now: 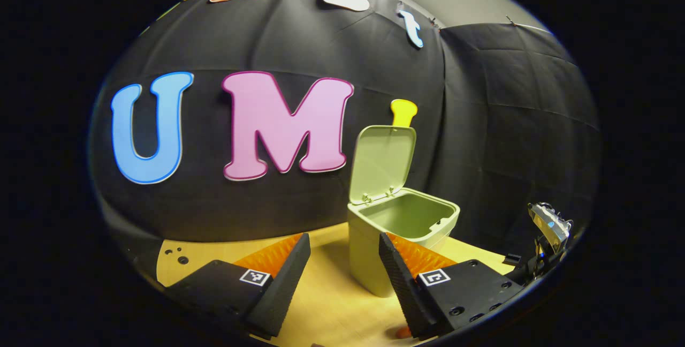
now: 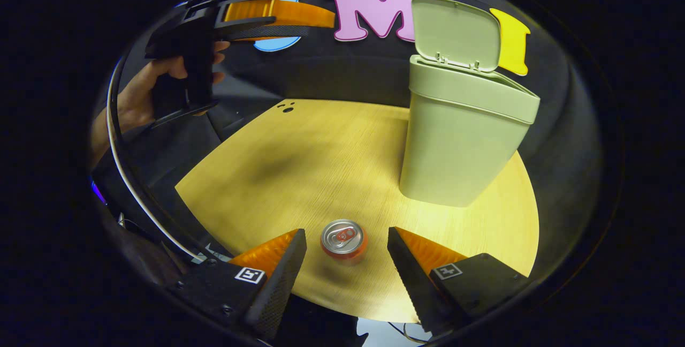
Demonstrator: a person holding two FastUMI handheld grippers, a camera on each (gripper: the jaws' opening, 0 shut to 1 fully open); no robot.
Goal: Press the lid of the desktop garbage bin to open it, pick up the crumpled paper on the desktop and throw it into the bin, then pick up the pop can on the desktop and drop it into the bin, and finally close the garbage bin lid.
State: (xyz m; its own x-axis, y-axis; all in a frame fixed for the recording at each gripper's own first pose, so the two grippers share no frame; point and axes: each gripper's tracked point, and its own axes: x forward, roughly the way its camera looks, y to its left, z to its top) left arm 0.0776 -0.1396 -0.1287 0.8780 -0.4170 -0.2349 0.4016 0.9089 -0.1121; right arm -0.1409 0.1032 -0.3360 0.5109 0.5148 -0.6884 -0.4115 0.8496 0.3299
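Right gripper (image 2: pixel 347 253) spread wide, nothing clamped, hanging above the near edge of the table (image 2: pixel 299 159). Between its fingers, lower down on the wood: the can (image 2: pixel 343 239), upright, top and pull tab facing up, touched by neither finger. Farther back and to the right, the bin (image 2: pixel 460 138), standing on the table well apart from the can, lid (image 2: pixel 456 34) tipped up and back on its hinge.

Left gripper (image 1: pixel 345 261) likewise spread, empty, held above the table (image 1: pixel 326 304). Just beyond its fingertips and a little right, the bin (image 1: pixel 374 250), lid (image 1: pixel 382 162) raised, inside of the bin bare as far as visible. In the right gripper view, that same left gripper (image 2: pixel 278 20) up at the far left, clear of the table, gripped by a hand (image 2: pixel 136 98), pointing toward the bin.
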